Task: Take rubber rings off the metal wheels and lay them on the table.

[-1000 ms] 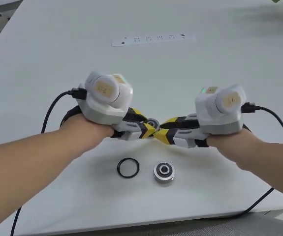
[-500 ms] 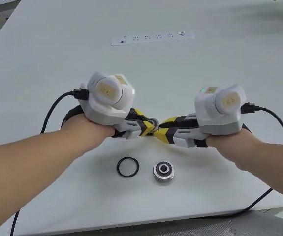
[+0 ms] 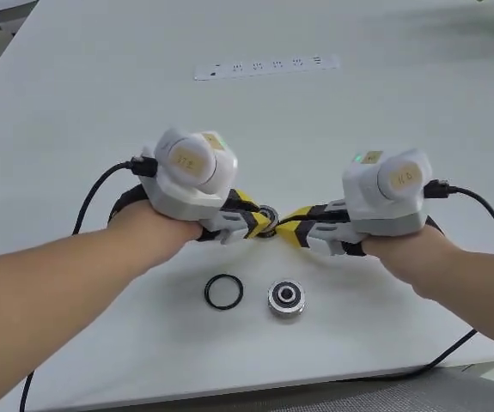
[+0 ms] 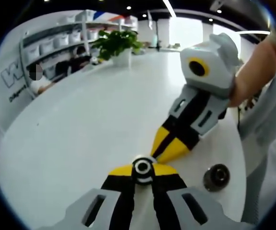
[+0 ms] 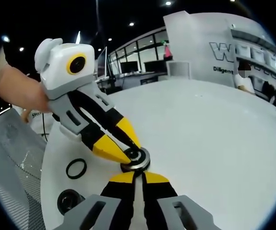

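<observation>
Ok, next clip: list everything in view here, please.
Table: one, white, under everything.
Power strip: one, white, table's far side.
Rubber ring: one, black, flat on table.
Loose wheel: one, metal, beside ring, apart.
Held wheel: one, metal, pinched between both grippers.
Cables: two, black, behind grippers.
Left gripper: one, white, yellow-black jaws, shut on held wheel.
Right gripper: one, same colours, shut on held wheel.

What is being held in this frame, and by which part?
One wheel. The left gripper clamps it across its rim, and the right gripper pinches its edge; whether on rubber or metal cannot be told.
</observation>
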Available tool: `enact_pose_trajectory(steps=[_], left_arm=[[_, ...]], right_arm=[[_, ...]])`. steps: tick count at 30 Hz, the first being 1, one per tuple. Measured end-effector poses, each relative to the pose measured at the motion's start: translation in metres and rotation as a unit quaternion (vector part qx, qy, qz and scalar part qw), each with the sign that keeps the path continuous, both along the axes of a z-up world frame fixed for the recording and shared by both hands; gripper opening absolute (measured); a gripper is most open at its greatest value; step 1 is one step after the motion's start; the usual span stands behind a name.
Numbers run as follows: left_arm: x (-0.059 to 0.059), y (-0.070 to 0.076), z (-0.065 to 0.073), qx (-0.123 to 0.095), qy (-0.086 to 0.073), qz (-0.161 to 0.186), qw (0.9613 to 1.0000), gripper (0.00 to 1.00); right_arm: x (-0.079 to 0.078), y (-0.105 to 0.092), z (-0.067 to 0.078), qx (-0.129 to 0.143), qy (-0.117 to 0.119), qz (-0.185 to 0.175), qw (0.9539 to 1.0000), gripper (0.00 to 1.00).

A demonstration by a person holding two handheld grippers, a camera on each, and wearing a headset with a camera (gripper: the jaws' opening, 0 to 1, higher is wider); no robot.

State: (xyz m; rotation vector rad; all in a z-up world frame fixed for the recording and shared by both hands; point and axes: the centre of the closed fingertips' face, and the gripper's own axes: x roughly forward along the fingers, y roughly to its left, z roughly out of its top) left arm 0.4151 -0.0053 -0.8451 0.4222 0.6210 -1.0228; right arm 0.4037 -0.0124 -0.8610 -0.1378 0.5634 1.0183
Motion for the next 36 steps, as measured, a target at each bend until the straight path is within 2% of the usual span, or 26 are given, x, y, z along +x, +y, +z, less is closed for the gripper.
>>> enact_pose_trajectory(steps=[11, 22, 25, 36], left_arm=[[-0.0005, -0.004, -0.0007, 0.002, -0.001, 0.002, 1.0, 0.14], [-0.0006, -0.006, -0.0016, 0.003, -0.001, 0.004, 1.0, 0.13], [-0.0003, -0.0059, -0.002, 0.002, -0.001, 0.004, 1.0, 0.13], [-0.0023, -0.0065, -0.0019, 0.006, -0.004, 0.004, 1.0, 0.13]], right_arm=[[0.0005, -0.0012, -0.0007, -0.019, -0.011, 0.002, 0.9998, 0.03], [0.0015, -0.0022, -0.0009, -0.022, -0.013, 0.001, 0.9997, 0.03], [0.0024, -0.0033, -0.0017, -0.02, -0.003, -0.004, 0.9998, 0.03], [0.0005, -0.0058, -0.0023, -0.016, 0.012, -0.014, 0.9997, 0.0]])
